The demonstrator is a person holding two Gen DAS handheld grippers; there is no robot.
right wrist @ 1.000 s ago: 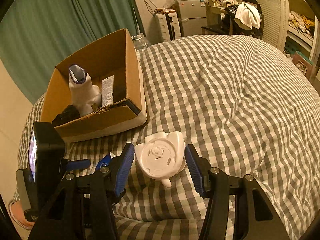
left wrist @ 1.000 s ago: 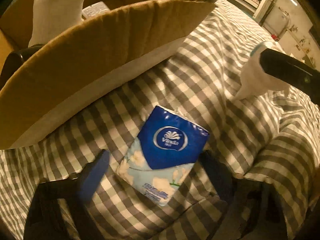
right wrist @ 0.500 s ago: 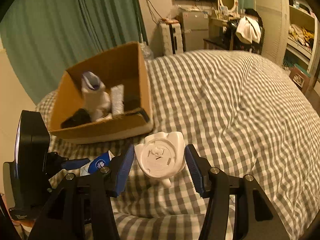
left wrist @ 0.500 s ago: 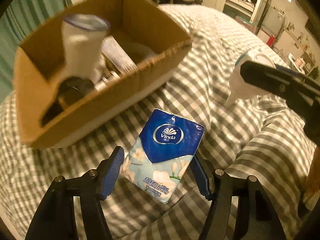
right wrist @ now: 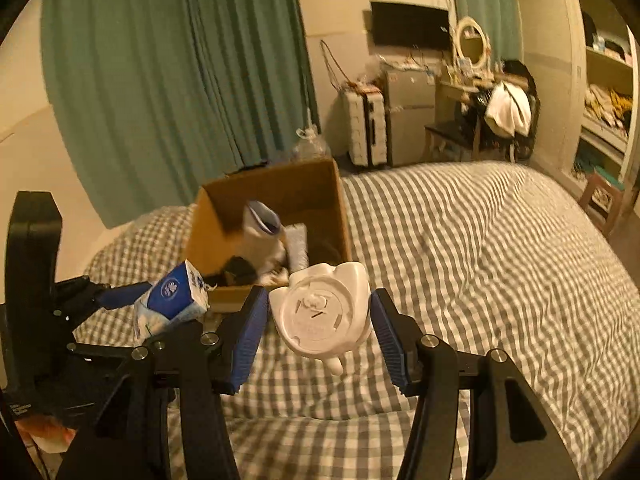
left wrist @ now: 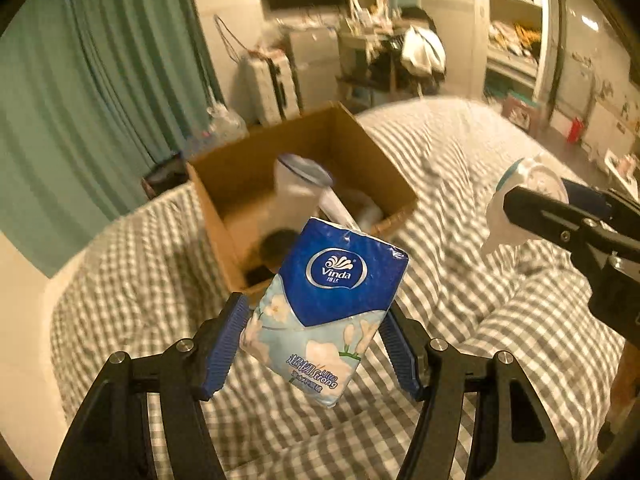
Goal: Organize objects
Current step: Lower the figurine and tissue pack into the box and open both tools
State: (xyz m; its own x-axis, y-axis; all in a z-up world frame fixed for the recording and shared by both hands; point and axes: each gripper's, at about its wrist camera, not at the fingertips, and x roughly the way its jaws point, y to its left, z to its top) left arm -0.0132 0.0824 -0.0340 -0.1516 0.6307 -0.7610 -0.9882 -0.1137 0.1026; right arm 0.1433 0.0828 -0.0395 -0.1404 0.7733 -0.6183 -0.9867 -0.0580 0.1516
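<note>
Left claw (left wrist: 316, 344) is pinching a blue tissue pack (left wrist: 326, 308) and has it up in the air over the checkered bed (left wrist: 460, 288), just in front of the open cardboard box (left wrist: 352, 140). Right claw (right wrist: 320, 334) is clamped on a white plastic gadget (right wrist: 320, 312), also lifted off the bed near the box. Box already has a white bottle (right wrist: 262, 232) and some dark stuff inside, too blurry to make out.

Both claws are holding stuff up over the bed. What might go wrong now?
The tissue pack hangs tilted in the left claw and might slip out short of the box. The box already holds a white bottle, so the right claw's white gadget could knock it.
</note>
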